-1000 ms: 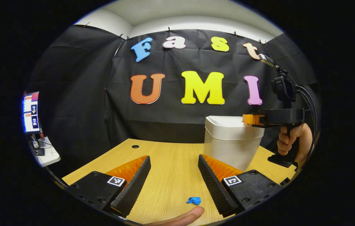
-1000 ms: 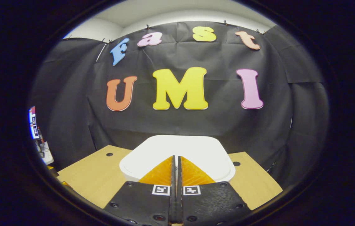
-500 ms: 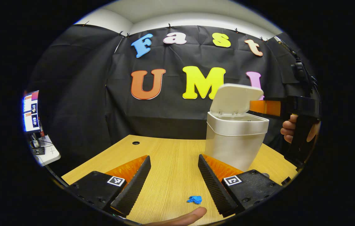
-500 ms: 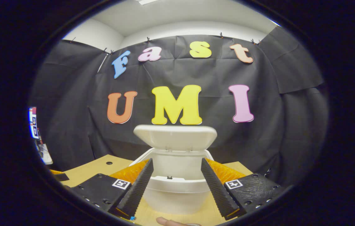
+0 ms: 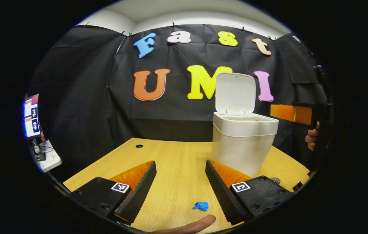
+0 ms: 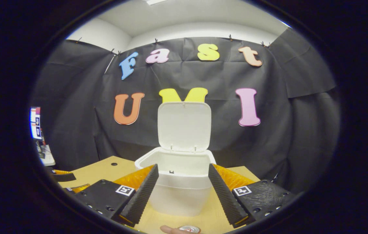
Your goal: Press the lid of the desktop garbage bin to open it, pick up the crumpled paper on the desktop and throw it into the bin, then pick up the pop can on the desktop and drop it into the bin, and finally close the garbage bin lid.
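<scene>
While the white bin (image 6: 180,182) is standing on the wooden bench (image 5: 177,169) with its lid (image 6: 184,126) flipped fully upright, the right tongs (image 6: 182,182) are hovering in front of it, fingers spread apart and holding nothing. Nearer the bench's front edge, the left tongs (image 5: 179,182) are gaping wide too, with a small blue crumpled paper (image 5: 201,206) lying just ahead between their tips. A can top (image 6: 189,229) is peeking below the right tongs.

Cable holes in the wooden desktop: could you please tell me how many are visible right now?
1 for certain: a small dark hole at the desktop's far left corner, also seen in the right gripper view. The garbage bin and the jaws cover part of the surface, so others may be hidden.
</scene>
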The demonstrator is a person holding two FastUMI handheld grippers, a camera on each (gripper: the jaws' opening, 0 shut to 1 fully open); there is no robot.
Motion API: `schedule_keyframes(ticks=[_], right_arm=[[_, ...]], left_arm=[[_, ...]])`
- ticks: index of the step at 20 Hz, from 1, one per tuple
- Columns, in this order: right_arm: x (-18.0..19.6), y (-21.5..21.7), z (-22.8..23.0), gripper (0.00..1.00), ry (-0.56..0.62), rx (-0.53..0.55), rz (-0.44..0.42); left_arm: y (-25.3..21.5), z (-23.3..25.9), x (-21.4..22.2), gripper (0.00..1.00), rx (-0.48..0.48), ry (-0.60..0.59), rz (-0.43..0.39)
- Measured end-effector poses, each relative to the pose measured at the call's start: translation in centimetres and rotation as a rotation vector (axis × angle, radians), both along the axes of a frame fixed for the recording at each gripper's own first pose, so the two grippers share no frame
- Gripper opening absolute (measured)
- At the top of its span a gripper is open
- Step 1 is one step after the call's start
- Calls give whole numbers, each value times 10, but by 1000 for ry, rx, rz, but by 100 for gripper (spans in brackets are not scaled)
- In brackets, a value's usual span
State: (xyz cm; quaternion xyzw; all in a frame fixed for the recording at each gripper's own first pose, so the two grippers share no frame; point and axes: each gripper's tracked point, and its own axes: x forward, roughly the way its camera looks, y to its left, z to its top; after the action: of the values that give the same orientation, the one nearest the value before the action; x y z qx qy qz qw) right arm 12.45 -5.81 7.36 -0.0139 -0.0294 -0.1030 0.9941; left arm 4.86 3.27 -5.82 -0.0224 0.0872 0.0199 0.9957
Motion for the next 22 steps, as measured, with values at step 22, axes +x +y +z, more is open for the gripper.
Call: schedule_keyframes(ticks=[22], right_arm=[[-105,-21,-117,95,3,73,55]], left_arm=[[-47,-174,15,95,58,488,-128]])
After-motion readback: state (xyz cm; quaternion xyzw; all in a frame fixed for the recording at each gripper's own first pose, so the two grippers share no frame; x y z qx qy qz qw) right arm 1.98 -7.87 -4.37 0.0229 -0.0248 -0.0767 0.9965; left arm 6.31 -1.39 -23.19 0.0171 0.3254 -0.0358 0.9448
